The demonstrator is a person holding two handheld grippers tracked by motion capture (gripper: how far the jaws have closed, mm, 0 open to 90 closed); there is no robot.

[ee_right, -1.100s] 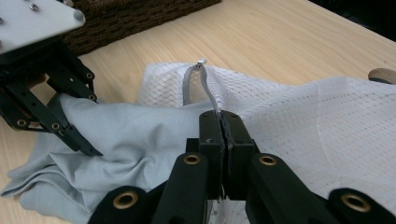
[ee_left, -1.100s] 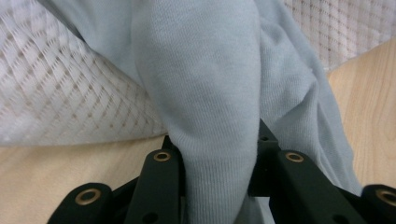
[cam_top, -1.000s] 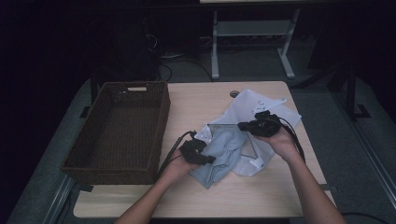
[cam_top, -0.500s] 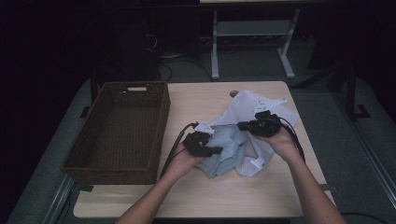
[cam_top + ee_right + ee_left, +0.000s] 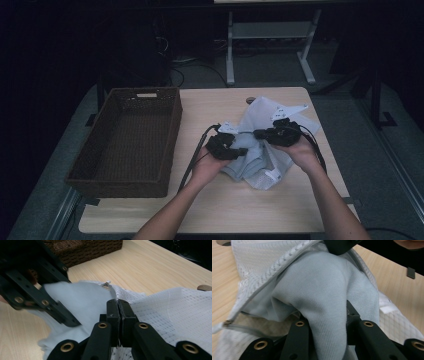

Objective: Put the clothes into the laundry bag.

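Both hand-held grippers clamped: left hand-held gripper (image 5: 239, 151) on pale-blue garment (image 5: 329, 290), shifted right and up toward centre of surface (image 5: 215, 105) since a second ago; right hand-held gripper (image 5: 259, 134) pinching mesh bag (image 5: 180, 312) edge, unmoved; stuffing likely midway.

A pale blue knit garment (image 5: 324, 290) is seen, finely ribbed, beside a white mesh bag (image 5: 175, 312) patterned with small squares and edged by a perforated white band and a pale zip. The table (image 5: 280, 200) is shown in light wood grain. The basket (image 5: 125, 140) is woven in dark brown wicker. Both grippers (image 5: 226, 146) (image 5: 276, 134) are black, their jaws dotted with brass-coloured rivets.
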